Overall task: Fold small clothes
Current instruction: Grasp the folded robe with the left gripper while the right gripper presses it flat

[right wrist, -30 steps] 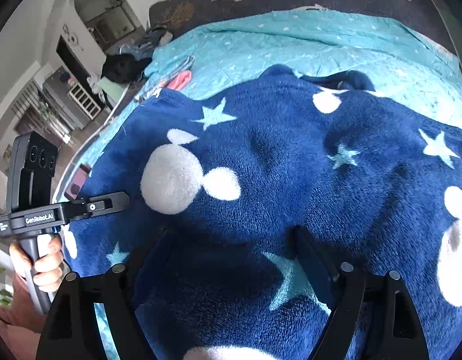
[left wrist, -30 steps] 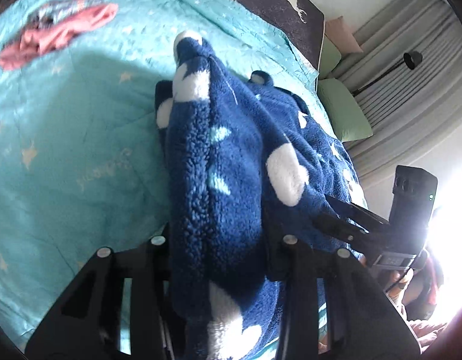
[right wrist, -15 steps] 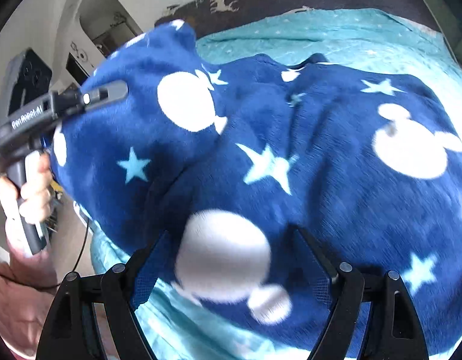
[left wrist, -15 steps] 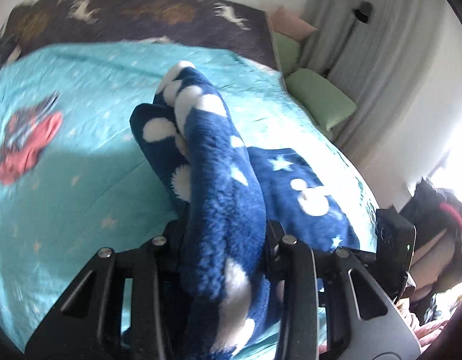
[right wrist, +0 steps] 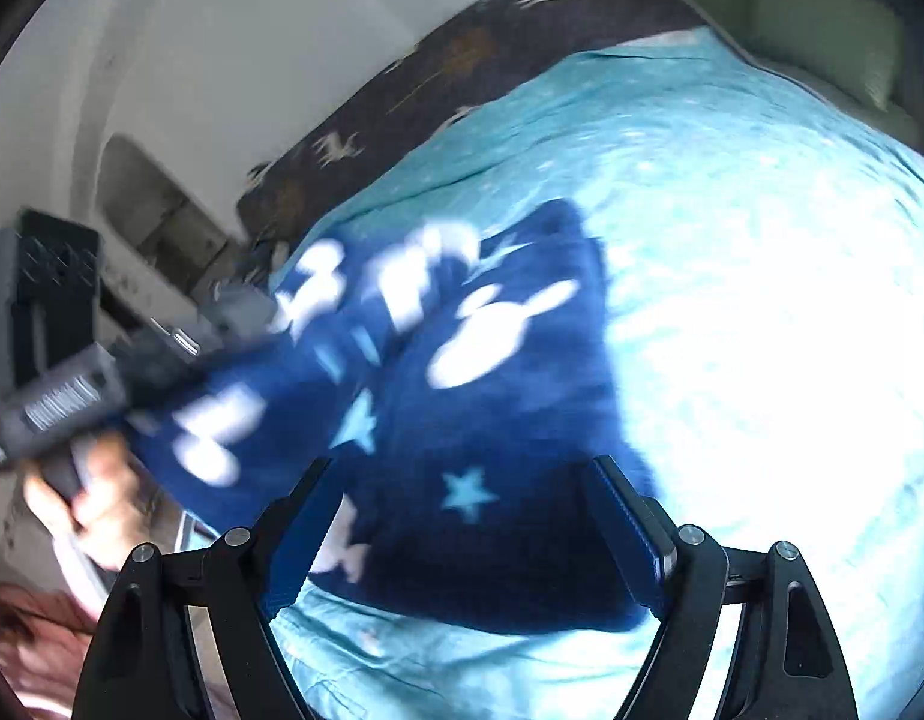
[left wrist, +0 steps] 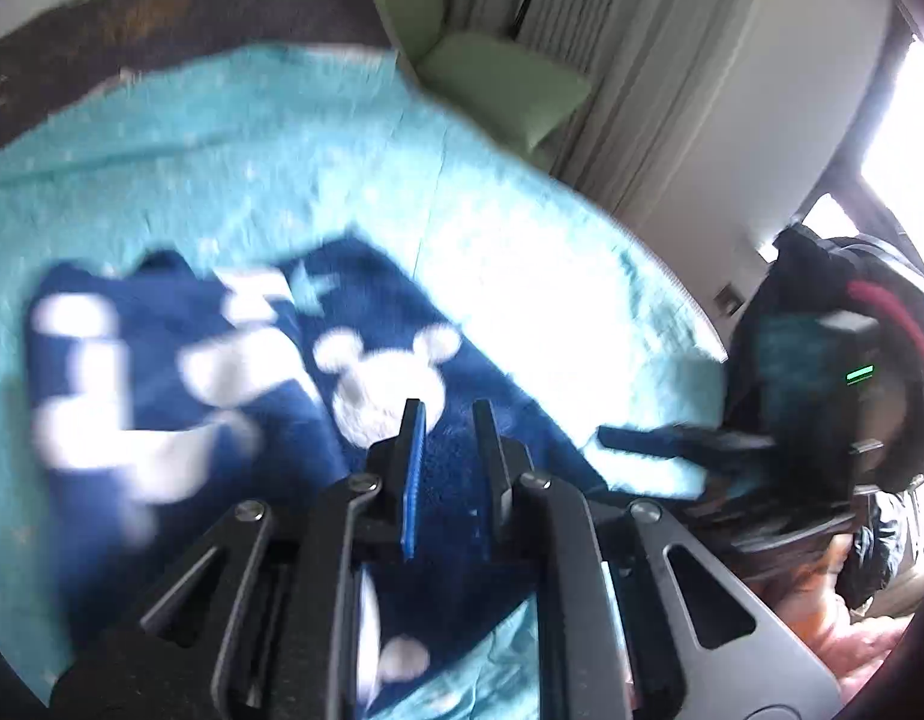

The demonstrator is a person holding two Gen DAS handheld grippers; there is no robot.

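Observation:
A navy fleece garment (left wrist: 180, 372) with white mouse heads and pale stars lies on the turquoise bedspread (left wrist: 222, 168); it also shows in the right wrist view (right wrist: 492, 396). My left gripper (left wrist: 449, 414) hovers over the garment with its jaws a narrow gap apart and nothing between them. My right gripper (right wrist: 462, 480) is wide open above the garment's near edge, empty. The left gripper's body (right wrist: 60, 408) shows at the garment's left side in the right wrist view, blurred. The right gripper's body (left wrist: 732, 450) shows at the right in the left wrist view.
A dark headboard cover (left wrist: 162, 12) with white deer runs along the far side of the bed. Green pillows (left wrist: 510, 90) and grey curtains (left wrist: 630, 60) are at the far right. A shelf unit (right wrist: 162, 222) stands by the wall left of the bed.
Both grippers let go of the garment and pulled back. The lifted left part of the garment has dropped onto the rest. The left jaws have closed to a narrow gap.

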